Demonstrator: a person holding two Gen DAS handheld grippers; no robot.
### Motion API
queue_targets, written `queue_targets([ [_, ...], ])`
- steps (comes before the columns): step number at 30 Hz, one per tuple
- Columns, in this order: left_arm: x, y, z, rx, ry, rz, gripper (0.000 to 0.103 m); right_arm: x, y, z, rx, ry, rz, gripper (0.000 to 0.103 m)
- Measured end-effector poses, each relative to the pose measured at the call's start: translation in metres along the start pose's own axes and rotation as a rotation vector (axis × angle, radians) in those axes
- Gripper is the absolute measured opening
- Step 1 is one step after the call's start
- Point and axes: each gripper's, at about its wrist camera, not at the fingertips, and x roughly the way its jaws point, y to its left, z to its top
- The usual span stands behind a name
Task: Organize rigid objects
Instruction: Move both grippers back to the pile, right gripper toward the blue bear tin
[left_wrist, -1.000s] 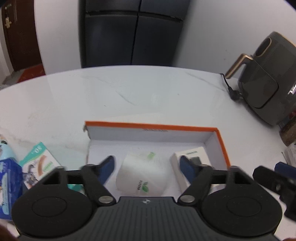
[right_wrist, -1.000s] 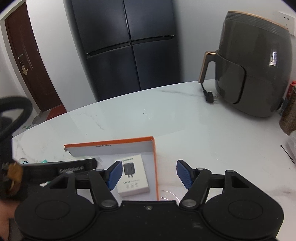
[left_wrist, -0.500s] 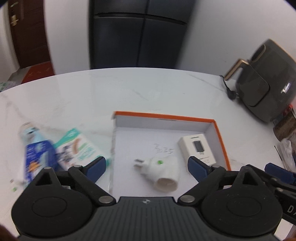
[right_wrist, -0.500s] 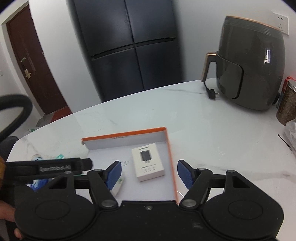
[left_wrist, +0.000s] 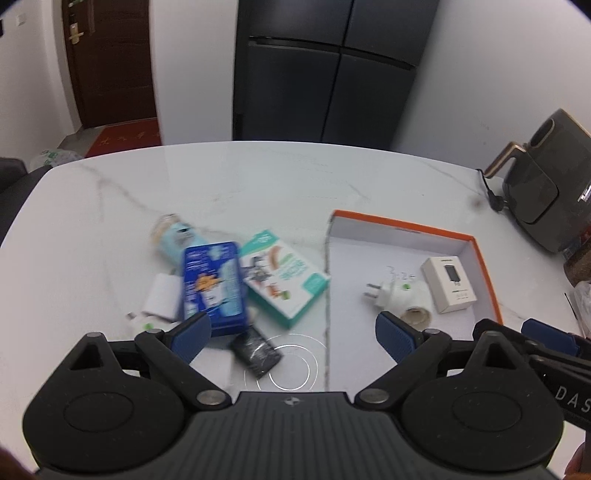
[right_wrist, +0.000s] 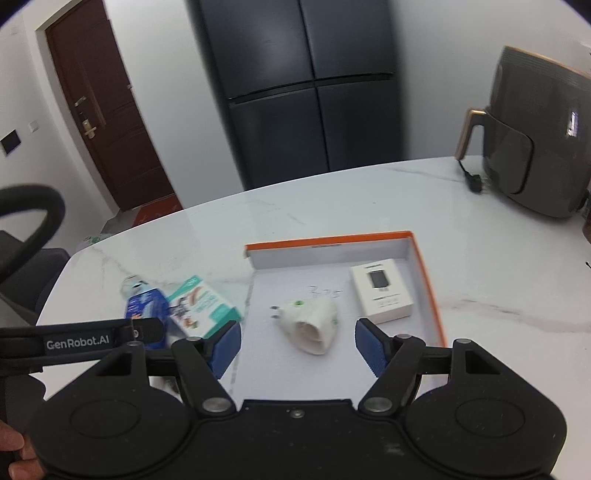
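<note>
An orange-rimmed white box lies on the marble table. In it are a white plug adapter and a small white charger carton. Left of the box lie a blue tin, a teal carton, a light-blue tube, a white adapter and a black packet. My left gripper is open and empty above the black packet. My right gripper is open and empty, just short of the plug adapter.
A dark air fryer with its cord stands at the table's right back. A black fridge is behind the table. A dark chair stands at the left edge.
My left gripper has let go of the white plug adapter into the box, pulled back and swung left over the loose items. My right gripper has shifted left over the box.
</note>
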Motion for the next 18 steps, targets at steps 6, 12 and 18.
queue_targets([
  [6, -0.014, 0.027, -0.007, -0.028, -0.013, 0.011, 0.098, -0.006, 0.032, -0.002, -0.039, -0.009, 0.027, 0.083],
  [12, -0.020, 0.055, -0.011, -0.059, -0.021, 0.033, 0.099, -0.005, 0.059, -0.006, -0.078, -0.005, 0.051, 0.083],
  [18, -0.019, 0.081, -0.015, -0.094, -0.014, 0.062, 0.099, 0.002, 0.076, -0.011, -0.099, 0.014, 0.067, 0.084],
])
